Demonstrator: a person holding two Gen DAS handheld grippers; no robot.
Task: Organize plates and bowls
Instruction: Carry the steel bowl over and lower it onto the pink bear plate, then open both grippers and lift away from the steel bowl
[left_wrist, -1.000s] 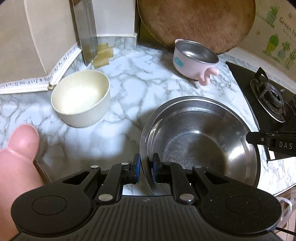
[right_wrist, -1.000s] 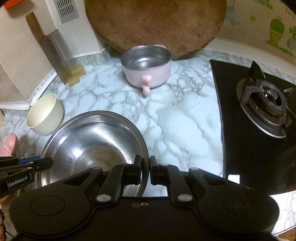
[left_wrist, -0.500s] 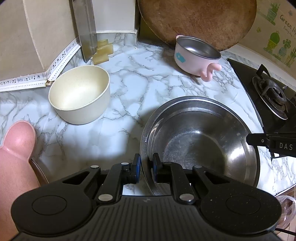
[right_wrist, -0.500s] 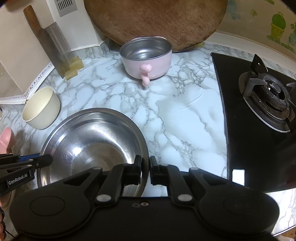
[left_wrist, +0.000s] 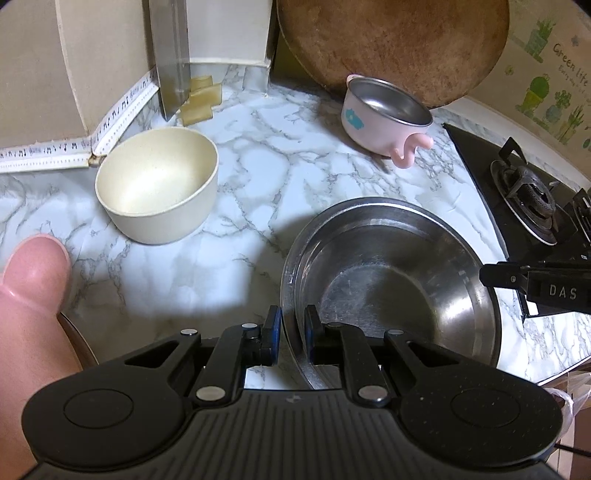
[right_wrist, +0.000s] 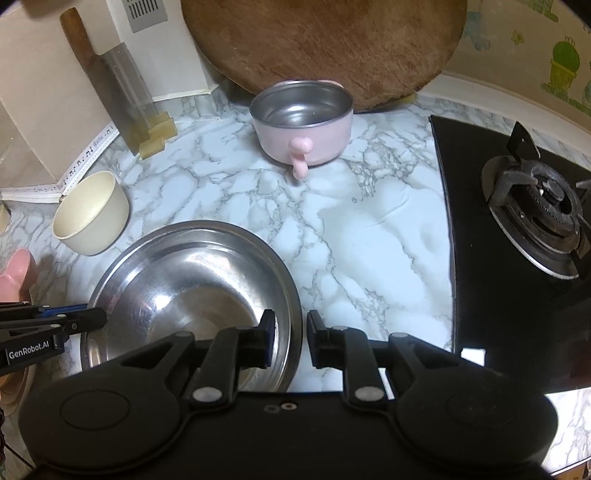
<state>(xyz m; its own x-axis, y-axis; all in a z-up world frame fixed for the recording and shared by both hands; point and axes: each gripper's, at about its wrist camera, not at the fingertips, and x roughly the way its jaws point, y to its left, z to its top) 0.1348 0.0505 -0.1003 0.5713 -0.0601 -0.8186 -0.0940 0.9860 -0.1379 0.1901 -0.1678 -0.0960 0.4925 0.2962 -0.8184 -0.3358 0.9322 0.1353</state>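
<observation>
Right tongs (right_wrist: 289, 341), pressed on the steel bowl (right_wrist: 192, 280) rim a second ago, are opening now; the rim stands between the pads with a gap showing. Left tongs (left_wrist: 292, 339) pinch the opposite rim, unchanged. Steel bowl sits on the marble worktop (right_wrist: 369, 240), lower centre-left of the right view. Cream bowl (left_wrist: 157, 184) upper left, pink handled bowl (left_wrist: 384, 114) upper centre; both stand apart.
</observation>
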